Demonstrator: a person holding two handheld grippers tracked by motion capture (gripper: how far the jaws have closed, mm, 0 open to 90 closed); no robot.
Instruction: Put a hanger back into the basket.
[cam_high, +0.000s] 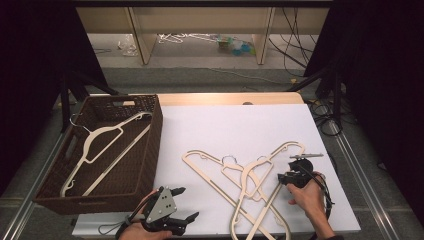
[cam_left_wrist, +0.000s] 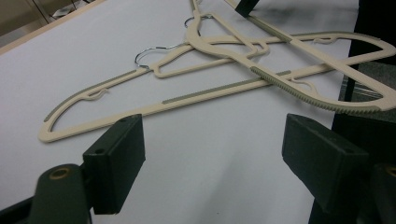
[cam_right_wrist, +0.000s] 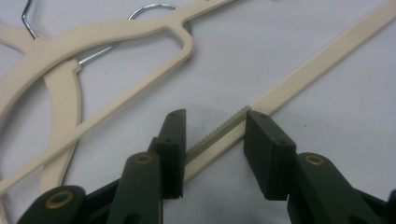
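Note:
Three cream plastic hangers (cam_high: 250, 175) with metal hooks lie overlapping on the white board (cam_high: 225, 125). My right gripper (cam_high: 283, 180) is at the rightmost hanger (cam_high: 287, 150). In the right gripper view its jaws (cam_right_wrist: 215, 126) stand open astride that hanger's straight bar (cam_right_wrist: 303, 79), at the ribbed strip, with a gap on each side. My left gripper (cam_high: 186, 203) hovers wide open near the board's front left edge. In the left gripper view (cam_left_wrist: 212, 154) it faces the pile of hangers (cam_left_wrist: 196, 98) with nothing between its jaws.
A dark wicker basket (cam_high: 150, 150) stands left of the board and holds one more cream hanger (cam_high: 107, 145). Cables (cam_high: 325, 120) trail off the table's right side. Table legs and clutter lie on the floor beyond.

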